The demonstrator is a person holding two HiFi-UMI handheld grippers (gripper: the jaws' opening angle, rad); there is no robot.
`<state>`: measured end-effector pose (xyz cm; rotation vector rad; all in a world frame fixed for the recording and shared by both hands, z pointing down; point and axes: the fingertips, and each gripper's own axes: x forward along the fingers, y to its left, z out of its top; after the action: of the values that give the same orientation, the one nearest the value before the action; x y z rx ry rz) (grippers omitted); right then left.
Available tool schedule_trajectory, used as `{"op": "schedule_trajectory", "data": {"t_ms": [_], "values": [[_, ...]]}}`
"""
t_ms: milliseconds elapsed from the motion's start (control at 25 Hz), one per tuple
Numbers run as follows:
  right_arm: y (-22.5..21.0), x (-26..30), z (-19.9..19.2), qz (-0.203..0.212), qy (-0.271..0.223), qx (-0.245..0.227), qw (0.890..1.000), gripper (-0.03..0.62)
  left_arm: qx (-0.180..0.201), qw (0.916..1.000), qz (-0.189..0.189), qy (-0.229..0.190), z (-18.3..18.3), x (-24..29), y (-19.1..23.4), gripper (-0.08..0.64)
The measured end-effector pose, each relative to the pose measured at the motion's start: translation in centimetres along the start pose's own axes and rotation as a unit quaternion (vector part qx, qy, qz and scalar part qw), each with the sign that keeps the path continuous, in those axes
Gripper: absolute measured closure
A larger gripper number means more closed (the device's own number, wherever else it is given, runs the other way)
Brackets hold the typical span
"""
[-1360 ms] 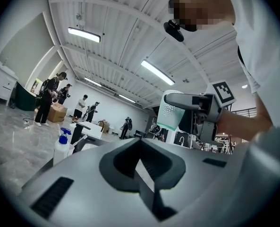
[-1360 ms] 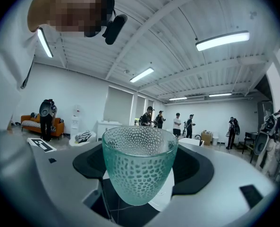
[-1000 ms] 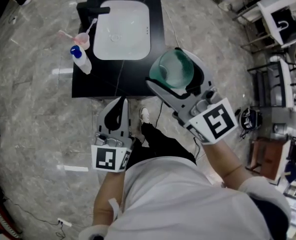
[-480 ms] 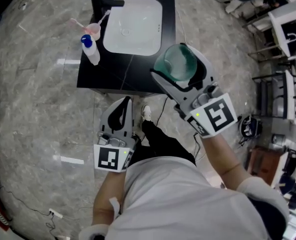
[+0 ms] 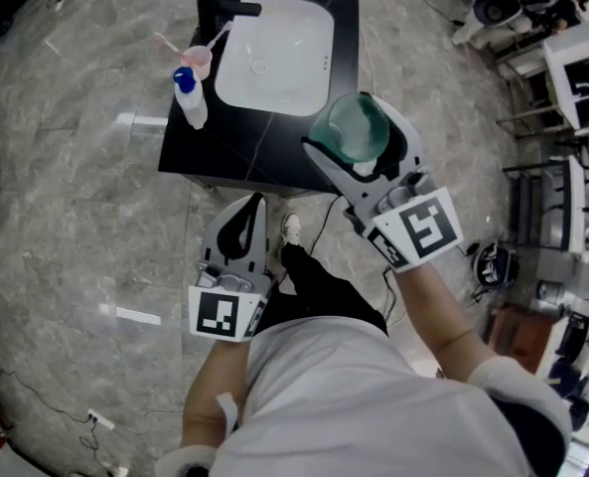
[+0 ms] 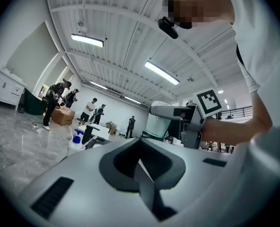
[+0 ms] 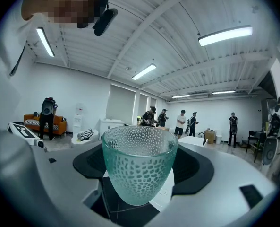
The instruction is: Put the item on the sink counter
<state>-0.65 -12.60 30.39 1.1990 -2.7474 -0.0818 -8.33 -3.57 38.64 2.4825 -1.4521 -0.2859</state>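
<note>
Now | right tongs point(image 5: 357, 139) extended forward, clamping green glass point(image 7: 139, 164) | left tongs point(image 5: 253, 207) near torso, closed, empty

Bright ceiling strip lights point(image 7: 224, 34) — even illumination, strong fisheye edge distortion, near gripper bodies soft.

No legible text anywhere in your views. Left marker cube point(image 5: 221, 314), 7 o'clock, and right marker cube point(image 5: 424, 229), 3 o'clock, carry only black-and-white square patterns, no letters or numbers.
</note>
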Motion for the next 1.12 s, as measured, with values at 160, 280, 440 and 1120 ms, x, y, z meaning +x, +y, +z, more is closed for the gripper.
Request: {"op": "schedule_trajectory", "data": {"t_ms": [160,280,440,1120], "values": [[-0.2,0.3,-0.7,-0.001,0.001,0.008,1.000,0.192,0.005,1.0000,0.005,0.007,-0.2,0.2,0.2,0.557],[-0.5,0.7,-1.6,-0.003,0.003,0.013,1.000,0.192,0.010,0.9999,0.007,0.011,-0.4,0.6,0.5,0.557],[-0.9,1.3,-3.0,-0.005,0.009,0.023,1.000,0.192,0.013,0.9996,0.011,0.021,-0.8,1.0,1.0,0.557],[-2.3,3.7,-8.4,-0.010,0.036,0.041,0.998,0.192,0.005,0.9990,0.008,0.043,-2.9,2.8,1.9,0.557]]}}
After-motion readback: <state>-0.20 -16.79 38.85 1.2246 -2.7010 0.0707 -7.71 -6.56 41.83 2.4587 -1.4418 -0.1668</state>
